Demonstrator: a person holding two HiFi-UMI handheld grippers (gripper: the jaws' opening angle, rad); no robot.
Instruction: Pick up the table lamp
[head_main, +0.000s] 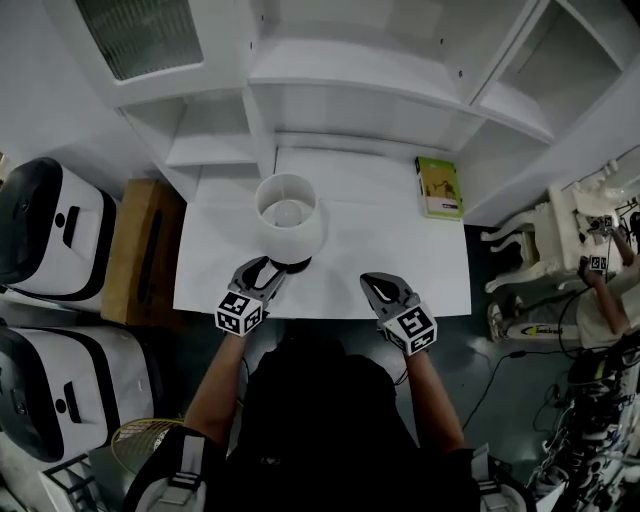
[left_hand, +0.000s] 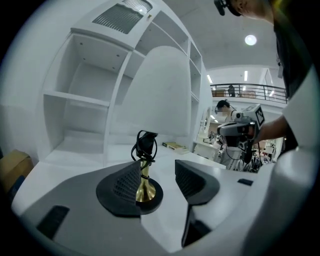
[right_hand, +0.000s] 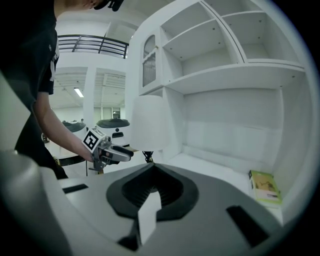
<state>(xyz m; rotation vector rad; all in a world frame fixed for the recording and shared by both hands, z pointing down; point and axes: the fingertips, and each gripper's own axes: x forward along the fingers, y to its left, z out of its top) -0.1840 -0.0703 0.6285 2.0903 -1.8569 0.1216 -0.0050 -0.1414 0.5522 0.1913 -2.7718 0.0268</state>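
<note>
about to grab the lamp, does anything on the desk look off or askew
Nothing is tipped or spilled: the table lamp stands upright on the desk and the green book lies flat. The one oddity is the lamp's black cord, bunched up around the brass stem under the shade.

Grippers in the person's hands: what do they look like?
The left gripper and right gripper have smooth grey shells with black ribbed jaw pads. Each carries a cube of black-and-white square markers. The person wears a black short-sleeved top.
</note>
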